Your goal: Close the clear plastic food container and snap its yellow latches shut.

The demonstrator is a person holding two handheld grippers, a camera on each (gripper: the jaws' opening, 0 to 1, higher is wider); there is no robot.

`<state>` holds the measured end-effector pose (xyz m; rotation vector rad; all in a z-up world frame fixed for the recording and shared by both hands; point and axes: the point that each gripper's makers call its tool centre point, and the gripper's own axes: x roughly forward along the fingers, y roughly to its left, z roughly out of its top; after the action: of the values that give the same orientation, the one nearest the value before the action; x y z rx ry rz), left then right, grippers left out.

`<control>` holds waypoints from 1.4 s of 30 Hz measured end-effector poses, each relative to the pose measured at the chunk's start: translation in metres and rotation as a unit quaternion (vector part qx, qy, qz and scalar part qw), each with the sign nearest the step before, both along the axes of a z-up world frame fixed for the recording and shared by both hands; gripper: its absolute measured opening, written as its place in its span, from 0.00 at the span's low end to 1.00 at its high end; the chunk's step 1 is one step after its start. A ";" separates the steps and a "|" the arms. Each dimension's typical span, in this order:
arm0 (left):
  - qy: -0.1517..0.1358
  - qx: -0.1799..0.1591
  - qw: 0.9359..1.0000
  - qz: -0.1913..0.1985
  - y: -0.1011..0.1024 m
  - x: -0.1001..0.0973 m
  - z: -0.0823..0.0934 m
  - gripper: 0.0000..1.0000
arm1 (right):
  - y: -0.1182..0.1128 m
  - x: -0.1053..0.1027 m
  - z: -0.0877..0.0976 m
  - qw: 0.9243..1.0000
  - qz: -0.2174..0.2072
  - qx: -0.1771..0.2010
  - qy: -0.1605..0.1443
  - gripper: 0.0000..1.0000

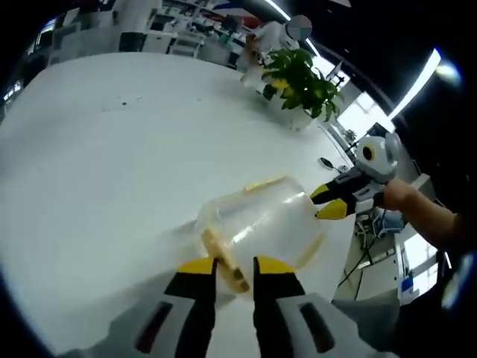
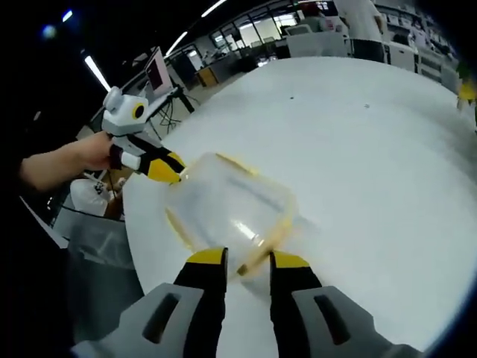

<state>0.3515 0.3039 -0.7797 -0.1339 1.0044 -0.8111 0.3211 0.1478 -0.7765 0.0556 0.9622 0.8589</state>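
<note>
White table (image 1: 112, 149) stretched out under your hands, with a potted plant (image 1: 302, 82) at its far side and office desks behind. The container (image 1: 257, 227) sat on the table near its edge, between your two grippers, its lid on. In the left gripper view, your left gripper (image 1: 235, 270) had its jaws narrowly parted on either side of a yellow latch (image 1: 223, 257) at the container's near end; whether they were pinching it, you could not tell. Your right gripper (image 1: 329, 201) came in from the right, its yellow tips touching the container's far end. In the right gripper view, your right gripper (image 2: 246, 261) straddled the near rim of the container (image 2: 231, 209), jaws a little apart, grip unclear. Your left gripper (image 2: 160, 168) touched the opposite end, held by your hand (image 2: 93, 153).
</note>
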 end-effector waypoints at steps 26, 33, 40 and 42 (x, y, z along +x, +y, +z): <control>-0.205 0.145 0.955 -0.155 -0.015 0.003 0.016 0.14 | 0.013 0.006 0.008 0.960 0.175 -0.156 -0.152 0.16; -0.225 0.123 0.949 -0.180 -0.035 0.004 0.025 0.15 | 0.017 0.014 0.012 0.964 0.176 -0.137 -0.148 0.19; -0.229 0.125 0.939 -0.225 -0.051 -0.004 0.023 0.19 | 0.044 0.016 0.019 0.963 0.190 -0.104 -0.163 0.24; -0.218 0.112 0.944 -0.222 -0.055 -0.007 0.023 0.23 | 0.056 0.014 0.020 0.959 0.206 -0.094 -0.169 0.26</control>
<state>0.3444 0.2484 -0.7569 0.4685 0.7003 -1.0708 0.3352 0.2042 -0.7564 -0.4567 0.7344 1.1110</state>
